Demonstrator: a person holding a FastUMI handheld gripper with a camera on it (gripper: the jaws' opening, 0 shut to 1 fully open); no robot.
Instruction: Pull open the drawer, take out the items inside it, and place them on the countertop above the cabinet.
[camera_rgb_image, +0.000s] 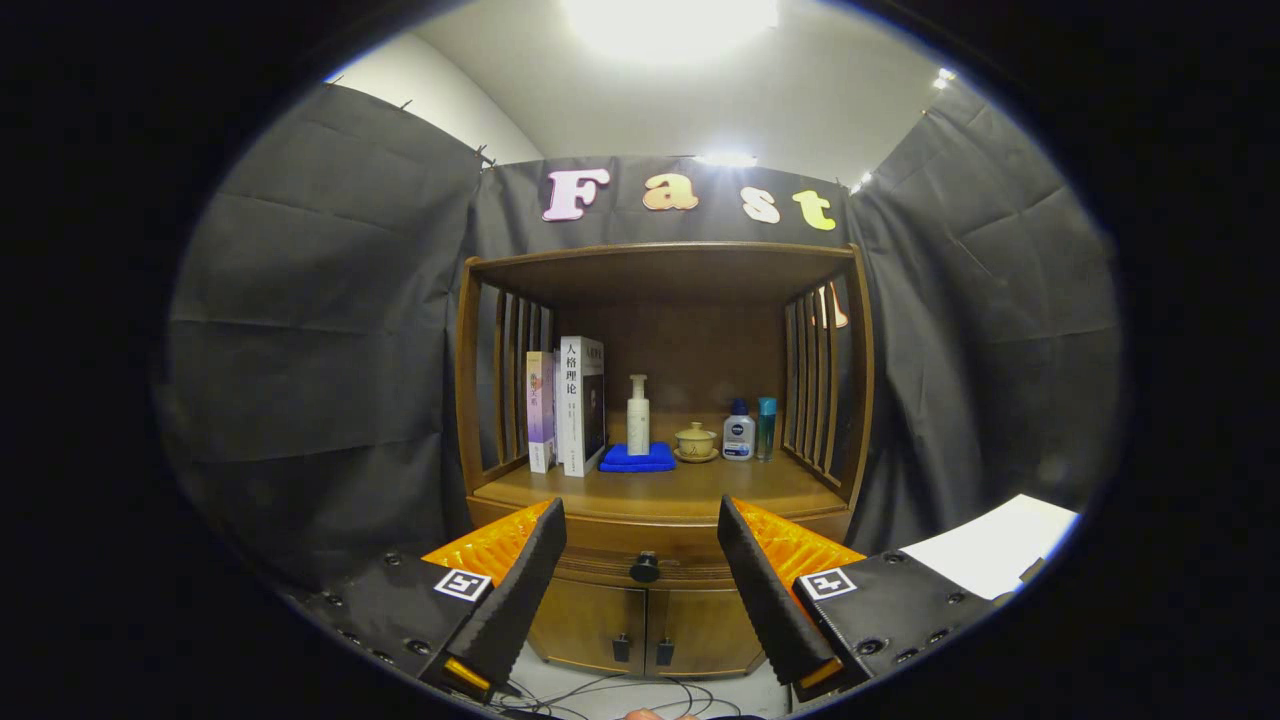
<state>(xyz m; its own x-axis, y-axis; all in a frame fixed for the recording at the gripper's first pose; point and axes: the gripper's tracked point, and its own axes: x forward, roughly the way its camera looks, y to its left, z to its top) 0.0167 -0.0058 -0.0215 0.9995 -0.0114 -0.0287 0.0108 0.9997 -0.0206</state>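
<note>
Wooden cabinet (660, 400) stands against black cloth booth wall (330, 330); pale ceiling above with a bright light (668, 22); open shelf niche with slatted sides sits over the countertop (690, 492). On the countertop, from one side to the other: two upright books (567, 405) by the slats; a white pump bottle (638, 415) standing on a folded blue cloth (637, 458); a small yellowish lidded cup on a saucer (696, 441); a small white bottle with blue cap (738, 431); a slim teal bottle (766, 428) just beside it. Below the countertop the drawer (645, 560) is closed, with a dark round knob (645, 567) at its middle; two lower doors (645, 625) with small dark pulls sit under it; cables (610, 695) trail on the pale floor in front. A white sheet (995, 545) lies off to one side, on what I cannot tell.

Gripper (642, 545) spread wide, fingers empty, touching nothing; knob shows in the gap between the fingers, beyond them; drawer contents hidden behind the closed front.
</note>
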